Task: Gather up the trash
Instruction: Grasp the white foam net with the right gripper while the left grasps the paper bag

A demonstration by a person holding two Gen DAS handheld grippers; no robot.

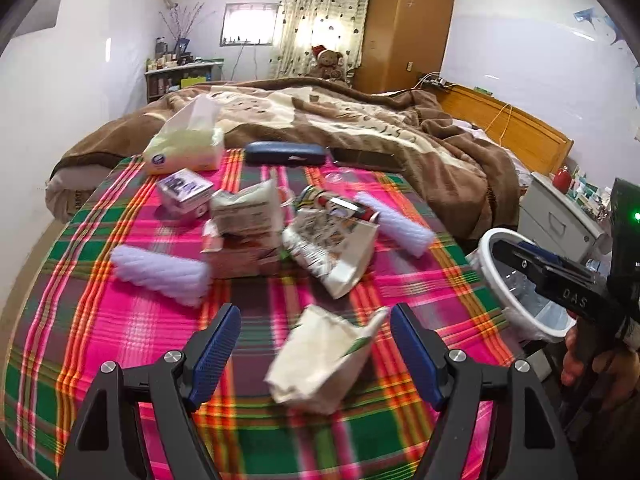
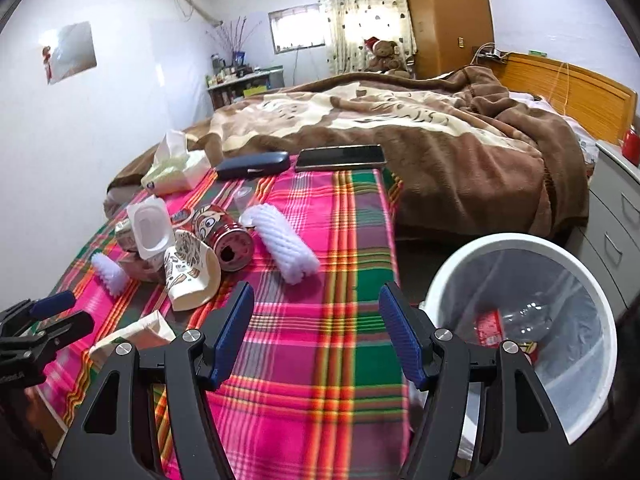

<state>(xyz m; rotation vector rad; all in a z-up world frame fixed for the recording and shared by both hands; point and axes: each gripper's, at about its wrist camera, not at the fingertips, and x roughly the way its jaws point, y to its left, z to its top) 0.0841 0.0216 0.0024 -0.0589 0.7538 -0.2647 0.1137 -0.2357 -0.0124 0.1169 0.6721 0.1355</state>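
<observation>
A crumpled cream paper bag (image 1: 320,360) lies on the plaid cloth (image 1: 120,344) at the near edge of the bench, just ahead of the left tongs (image 1: 316,352), which are spread wide and grip nothing. To take it cleanly, I would bracket the bag's crushed middle with both pads before squeezing, since thin paper slips and tears. Further along sit a printed paper cup (image 2: 192,276), a red can (image 2: 224,236) on its side and two white foam sleeves (image 2: 286,242). The right tongs (image 2: 316,336) are likewise open and empty. Beside the bench stands the white bin (image 2: 584,280), lined, holding a clear plastic bottle (image 2: 532,320) and a red wrapper (image 2: 490,328).
</observation>
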